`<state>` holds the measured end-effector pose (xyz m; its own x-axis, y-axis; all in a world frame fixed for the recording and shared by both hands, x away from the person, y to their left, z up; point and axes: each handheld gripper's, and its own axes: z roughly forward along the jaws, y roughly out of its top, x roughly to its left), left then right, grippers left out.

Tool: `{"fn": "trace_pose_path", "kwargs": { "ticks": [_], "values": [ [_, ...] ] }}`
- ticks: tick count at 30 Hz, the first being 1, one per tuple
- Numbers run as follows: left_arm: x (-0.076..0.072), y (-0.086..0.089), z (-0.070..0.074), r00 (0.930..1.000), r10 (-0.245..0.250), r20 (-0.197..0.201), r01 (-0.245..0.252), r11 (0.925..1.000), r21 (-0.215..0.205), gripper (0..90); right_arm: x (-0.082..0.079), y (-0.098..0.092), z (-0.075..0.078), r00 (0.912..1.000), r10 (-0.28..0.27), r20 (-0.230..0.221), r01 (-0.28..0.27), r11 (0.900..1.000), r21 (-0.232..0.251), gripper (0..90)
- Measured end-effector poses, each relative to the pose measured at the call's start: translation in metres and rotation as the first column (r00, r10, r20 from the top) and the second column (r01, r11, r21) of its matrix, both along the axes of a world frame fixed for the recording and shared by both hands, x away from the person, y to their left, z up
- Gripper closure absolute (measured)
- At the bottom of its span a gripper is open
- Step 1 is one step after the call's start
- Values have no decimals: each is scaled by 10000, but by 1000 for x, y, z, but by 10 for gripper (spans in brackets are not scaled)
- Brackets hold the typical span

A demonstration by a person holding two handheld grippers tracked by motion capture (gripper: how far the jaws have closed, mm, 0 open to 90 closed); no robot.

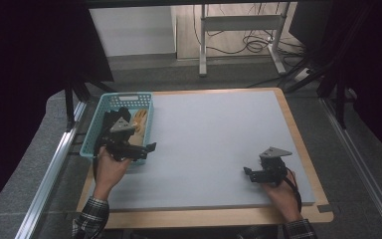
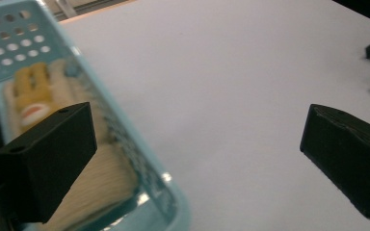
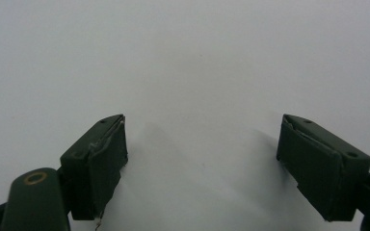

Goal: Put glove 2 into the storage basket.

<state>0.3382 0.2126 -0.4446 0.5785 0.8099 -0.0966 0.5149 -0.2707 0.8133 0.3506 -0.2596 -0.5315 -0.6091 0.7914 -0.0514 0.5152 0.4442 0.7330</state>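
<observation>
High view: left gripper [image 1: 149, 148] at basket [image 1: 90, 139] rim, both grippers' jaws released.

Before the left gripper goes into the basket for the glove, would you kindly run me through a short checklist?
1. Left gripper open: ok, fingers wide apart.
2. Left gripper empty: ok.
3. Glove reachable in the basket: ok, cream and yellow, lying uncovered.
4. Gripper lined up over the glove: not ok, it straddles the basket's near rim.
5. Right gripper out of the way: ok, open and empty over the grey mat.
6. Dark item beside the glove: cannot tell.
</observation>
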Motion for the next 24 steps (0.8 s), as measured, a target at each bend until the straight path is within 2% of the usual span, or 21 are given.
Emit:
{"fn": "trace_pose_path", "kwargs": {
  "ticks": [4, 11, 13, 24],
  "values": [
    [-7, -17, -4, 9990, -415, 166, 417, 9991, -80, 0, 0, 0, 0, 10000, 2, 2, -2, 10000, 5, 177],
    [-13, -34, -12, 9960, -872, 176, 874, 9961, -121, 0, 0, 0, 0, 10000, 1, -1, -1, 10000, 4, 177],
    [-15, -44, -17, 9937, -1104, 170, 1105, 9939, -57, 0, 0, 0, 0, 10000, 3, 0, -3, 10000, 3, 177],
    [-22, -72, -25, 9854, -1665, 348, 1667, 9860, -18, 0, 0, 0, 0, 10000, 5, 0, -5, 10000, 5, 177]
  ]
}}
